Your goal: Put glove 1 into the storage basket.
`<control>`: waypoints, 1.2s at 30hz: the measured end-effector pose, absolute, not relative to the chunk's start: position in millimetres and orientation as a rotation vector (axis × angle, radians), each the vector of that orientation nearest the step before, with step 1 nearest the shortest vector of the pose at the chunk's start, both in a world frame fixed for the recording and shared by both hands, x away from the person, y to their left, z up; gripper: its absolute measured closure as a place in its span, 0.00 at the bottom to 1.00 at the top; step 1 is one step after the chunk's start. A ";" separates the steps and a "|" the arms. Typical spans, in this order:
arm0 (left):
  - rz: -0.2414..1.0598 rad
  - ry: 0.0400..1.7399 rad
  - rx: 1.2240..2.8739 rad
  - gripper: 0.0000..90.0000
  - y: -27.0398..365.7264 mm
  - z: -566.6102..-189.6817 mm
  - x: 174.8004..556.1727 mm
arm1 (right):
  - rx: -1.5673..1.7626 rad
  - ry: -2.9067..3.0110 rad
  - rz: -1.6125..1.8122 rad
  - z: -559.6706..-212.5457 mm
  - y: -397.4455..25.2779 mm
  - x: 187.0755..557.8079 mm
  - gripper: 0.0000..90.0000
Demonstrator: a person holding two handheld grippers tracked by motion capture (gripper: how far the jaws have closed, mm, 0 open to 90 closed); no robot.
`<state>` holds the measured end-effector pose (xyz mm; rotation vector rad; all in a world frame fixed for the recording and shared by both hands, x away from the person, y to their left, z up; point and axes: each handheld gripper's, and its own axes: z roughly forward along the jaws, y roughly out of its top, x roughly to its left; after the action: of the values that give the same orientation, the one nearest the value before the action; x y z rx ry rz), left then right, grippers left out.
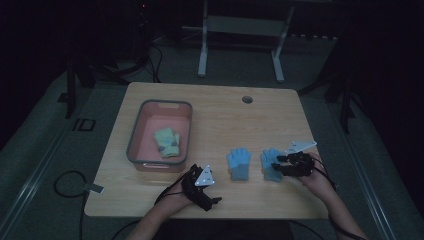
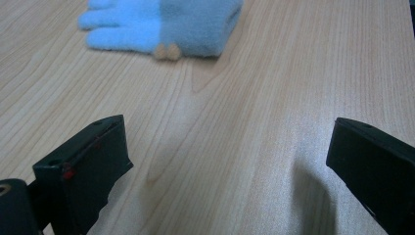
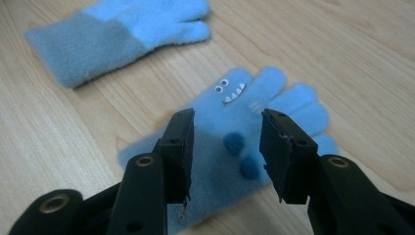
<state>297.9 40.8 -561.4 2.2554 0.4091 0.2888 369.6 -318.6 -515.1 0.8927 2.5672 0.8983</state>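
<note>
The right claw (image 3: 226, 147) hangs spread over the monster glove (image 3: 244, 147) on the tabletop (image 1: 220, 120); lower it onto the palm, pinch one layer; the left claw (image 2: 225, 161), spread, waits near the plain glove (image 2: 161, 24).

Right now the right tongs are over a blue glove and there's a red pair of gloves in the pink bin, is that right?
Not quite. The gloves in the pink bin are pale green, not red, as the high view shows. The right tongs do sit over a blue glove.
</note>
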 end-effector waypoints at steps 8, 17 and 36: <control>0.288 0.411 2.254 0.02 40.9 -561.4 298.0 | 0.879 2.612 0.810 -532.8 -314.8 375.0 0.65; 0.290 0.410 2.260 0.02 40.5 -561.6 298.1 | 0.944 2.580 0.841 -538.0 -313.2 370.8 0.85; 0.291 0.407 2.259 0.02 41.1 -561.3 298.3 | 1.050 2.417 1.035 -469.9 -292.3 360.7 0.94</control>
<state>298.3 41.1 -561.3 2.2591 0.4066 0.2910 360.7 -292.3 -469.9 1.0495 2.4169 1.0353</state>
